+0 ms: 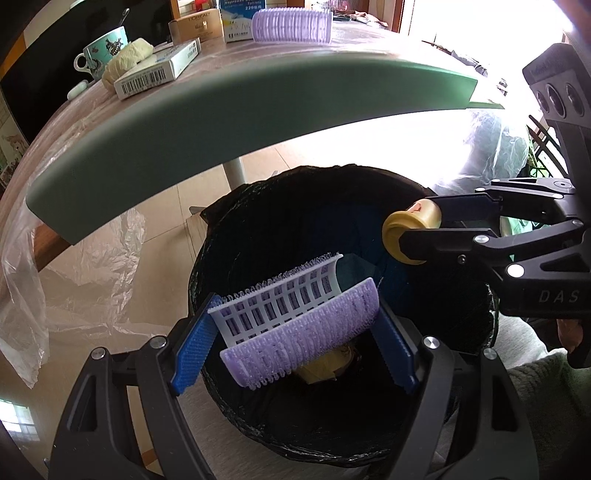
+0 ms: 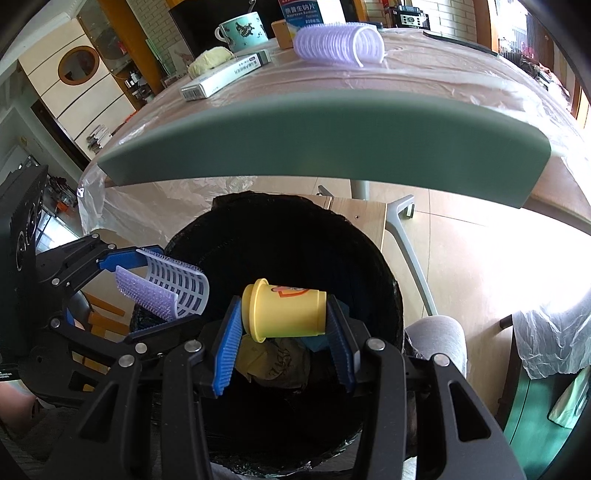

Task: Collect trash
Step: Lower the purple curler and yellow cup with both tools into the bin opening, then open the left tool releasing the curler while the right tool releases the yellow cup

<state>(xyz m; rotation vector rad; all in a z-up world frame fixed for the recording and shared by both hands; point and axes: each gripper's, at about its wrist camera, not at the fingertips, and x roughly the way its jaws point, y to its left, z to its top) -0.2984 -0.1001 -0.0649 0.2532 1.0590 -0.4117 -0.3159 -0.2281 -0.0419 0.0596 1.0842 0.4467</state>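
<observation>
Blue ribbed pads [image 1: 194,354] of the left gripper [image 1: 291,341] clamped a purple hair-roller half [image 1: 295,325] across its ends, jaws held fairly wide by its length. The curved shell showed a white grid on the inside and bristles outside. It hung over the mouth of the black-lined trash bin [image 1: 236,206], not touching the liner.

The right gripper [image 2: 284,328] had its jaws tight on a small yellow tub [image 2: 286,310], lying sideways between the blue pads, lid end to the left, orange print on its wall. The tub also hung above the bin opening. In the left wrist view the tub [image 1: 410,230] sat well to the right of the roller half, the two apart.

Down in the bin lay yellowish crumpled waste [image 2: 273,363], partly hidden by the jaws.

A grey-green chair back [image 2: 325,144] curved just beyond the bin. Past it was the bench [image 2: 424,77] under clear plastic film, carrying a whole purple roller [image 2: 338,42], a white carton [image 2: 225,79], a pale lump [image 2: 208,61], a teal mug [image 2: 242,31] and boxes behind.
</observation>
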